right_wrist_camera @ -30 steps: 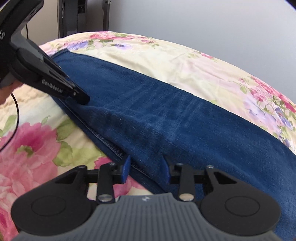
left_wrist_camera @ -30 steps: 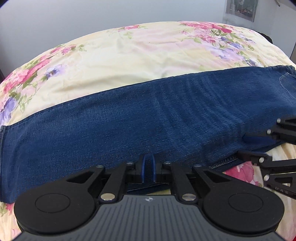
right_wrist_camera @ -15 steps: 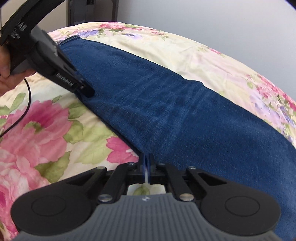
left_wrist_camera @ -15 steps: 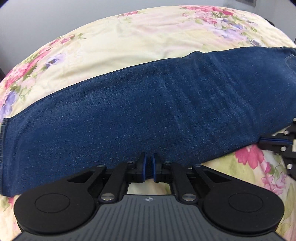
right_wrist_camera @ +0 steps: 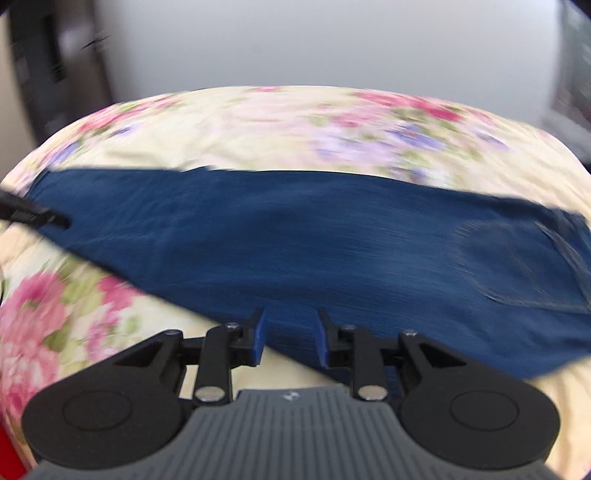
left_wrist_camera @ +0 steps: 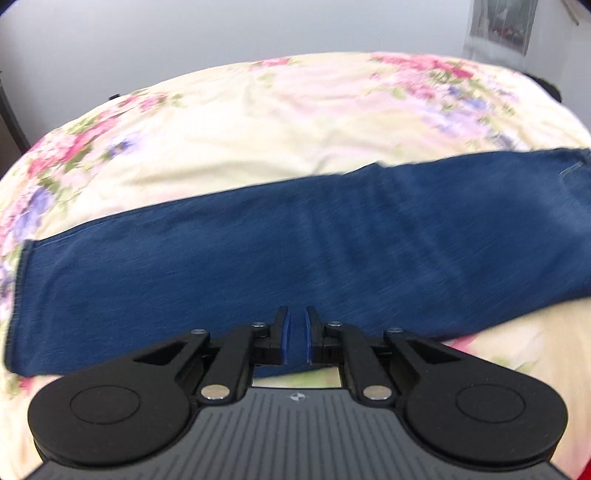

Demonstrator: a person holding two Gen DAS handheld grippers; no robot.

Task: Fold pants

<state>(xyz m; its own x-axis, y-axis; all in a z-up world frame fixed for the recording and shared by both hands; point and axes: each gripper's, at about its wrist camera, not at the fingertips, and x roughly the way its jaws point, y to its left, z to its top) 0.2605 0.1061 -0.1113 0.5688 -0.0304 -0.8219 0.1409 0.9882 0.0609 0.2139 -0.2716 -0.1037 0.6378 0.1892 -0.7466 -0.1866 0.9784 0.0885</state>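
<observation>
Dark blue jeans (left_wrist_camera: 295, 251) lie flat in a long band across the floral bed, folded lengthwise, with the leg hem at the left and the waist with a pocket at the right. They also show in the right wrist view (right_wrist_camera: 314, 243), blurred. My left gripper (left_wrist_camera: 296, 334) hovers at the near edge of the leg, its jaws a narrow gap apart, nothing between them. My right gripper (right_wrist_camera: 289, 334) is open over the near edge, empty. The left gripper's tip (right_wrist_camera: 40, 218) shows at the far left of the right wrist view.
The bed is covered by a cream sheet (left_wrist_camera: 295, 122) with pink and purple flowers. A grey wall rises behind it. A framed picture (left_wrist_camera: 502, 26) hangs at the upper right. Dark furniture (right_wrist_camera: 44, 62) stands at the left.
Both grippers have let go of the jeans edge and pulled back. The right jaws went from shut to open. The left jaws parted slightly. The right view swung toward the waist.
</observation>
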